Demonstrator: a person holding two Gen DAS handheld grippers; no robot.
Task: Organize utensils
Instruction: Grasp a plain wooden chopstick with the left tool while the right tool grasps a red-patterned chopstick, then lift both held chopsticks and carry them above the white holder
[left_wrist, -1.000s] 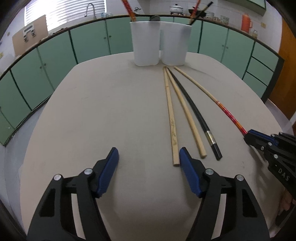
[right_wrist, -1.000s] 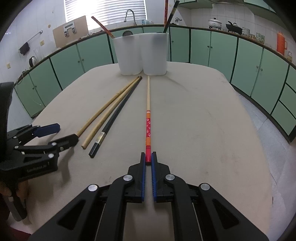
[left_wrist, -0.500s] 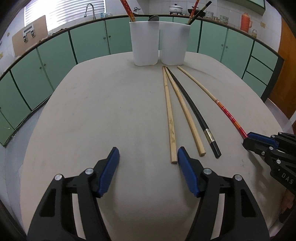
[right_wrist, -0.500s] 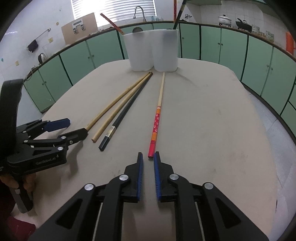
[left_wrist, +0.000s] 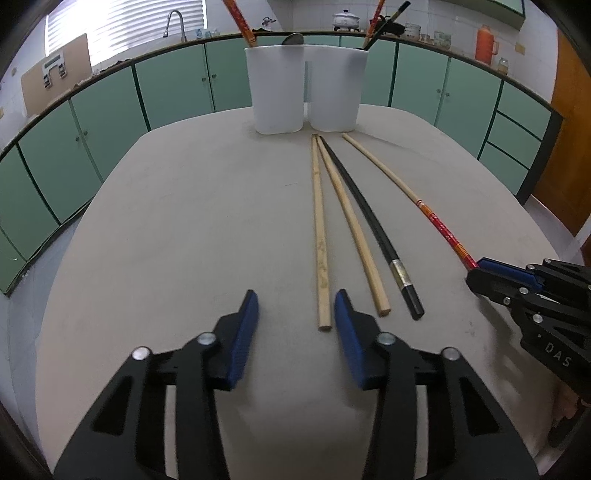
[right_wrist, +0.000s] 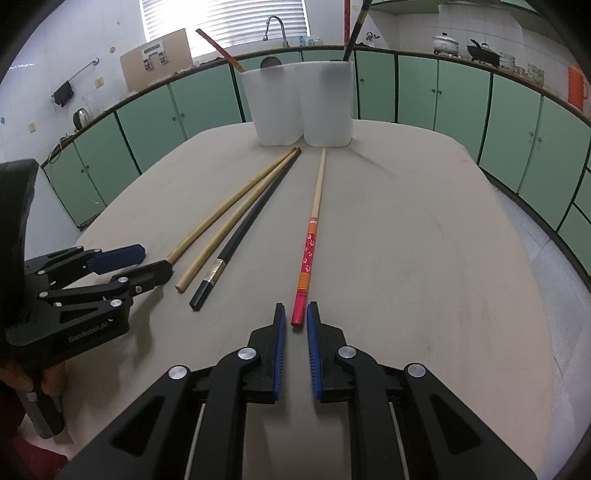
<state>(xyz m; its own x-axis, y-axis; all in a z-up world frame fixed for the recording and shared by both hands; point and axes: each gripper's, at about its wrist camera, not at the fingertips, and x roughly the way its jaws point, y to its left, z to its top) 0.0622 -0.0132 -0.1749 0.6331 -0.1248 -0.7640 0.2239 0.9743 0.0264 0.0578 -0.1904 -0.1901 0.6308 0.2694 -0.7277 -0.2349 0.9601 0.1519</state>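
Note:
Several chopsticks lie side by side on the beige table (left_wrist: 184, 229): two plain wooden ones (left_wrist: 319, 229) (left_wrist: 354, 229), a black one (left_wrist: 373, 221) and a red-patterned one (right_wrist: 308, 254). My left gripper (left_wrist: 295, 310) has its jaws closing. The near end of the leftmost wooden chopstick lies between them beside the right pad, unpinched. My right gripper (right_wrist: 295, 315) stands a narrow gap apart, and the red chopstick's end rests on the table between its fingertips. Twin white holders (left_wrist: 277, 92) (right_wrist: 327, 103) stand at the far edge with utensils in them.
Green cabinets ring the table, with a sink and window behind. In the right wrist view the left gripper (right_wrist: 157, 258) sits low at the left, a hand on its handle. In the left wrist view the right gripper (left_wrist: 474, 267) is at the right edge.
The left jaws have narrowed around the wooden chopstick's end. The right jaws, shut on the red chopstick's end a second ago, have parted slightly and the stick lies loose.

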